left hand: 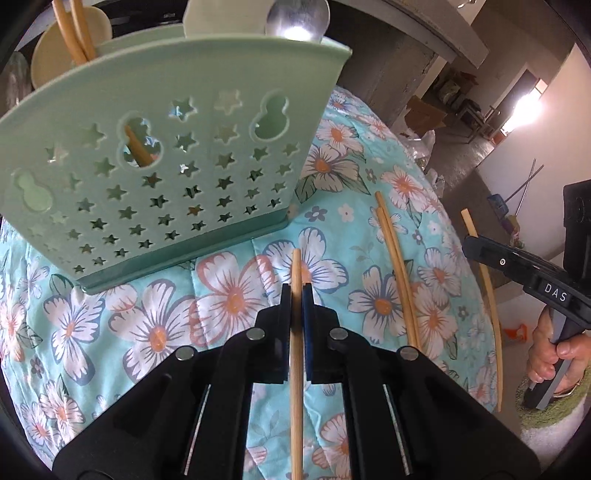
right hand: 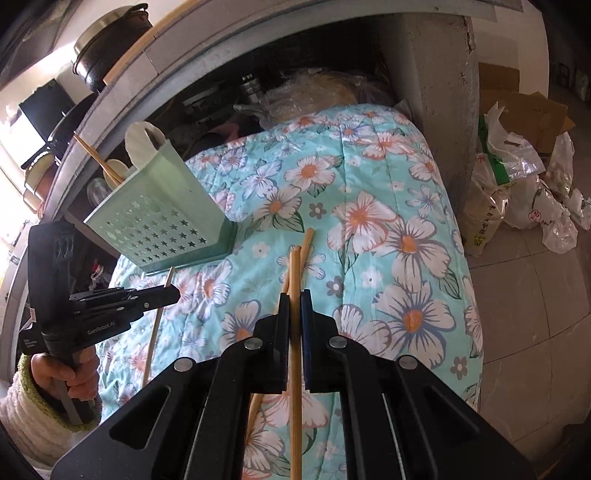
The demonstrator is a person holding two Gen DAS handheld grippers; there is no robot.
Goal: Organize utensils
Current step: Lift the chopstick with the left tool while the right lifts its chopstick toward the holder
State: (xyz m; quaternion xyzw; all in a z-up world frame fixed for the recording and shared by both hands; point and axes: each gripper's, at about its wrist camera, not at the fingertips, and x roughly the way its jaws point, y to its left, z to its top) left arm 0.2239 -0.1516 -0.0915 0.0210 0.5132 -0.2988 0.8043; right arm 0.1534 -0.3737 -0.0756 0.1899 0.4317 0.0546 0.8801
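- Left gripper [left hand: 296, 291], nearest the lens: pads closed tight on one chopstick [left hand: 296, 332], gripped near its upper third, tip pointing toward the green holder [left hand: 177, 155], long tail hanging back under the jaws.
- Right gripper [right hand: 294, 299]: likewise clamped on a single chopstick [right hand: 294, 350], well to the right of the holder; a second loose chopstick [right hand: 304, 245] lying crossed just beneath it on the floral cloth [right hand: 388, 221].
- Holder: standing on the cloth, already carrying chopsticks [left hand: 75, 29] in its left compartment and a metal spoon [left hand: 299, 18] in its right.
- Still loose on the cloth, right of the holder: a pair of chopsticks [left hand: 397, 273] lying together.
- Risk, pivoting: thin round sticks pinched at one point only, far from the middle; likely to swing or slip between the pads when tilted upright.
- Risk, collision: two long sticks converging on one narrow opening; possible clash of tails or grippers.
- Risk, tipping: light plastic holder on soft quilted cloth; a tip catching the rim may topple it.
- Risk, snagging: star cut-outs in the holder wall may trap a low-aimed tip.
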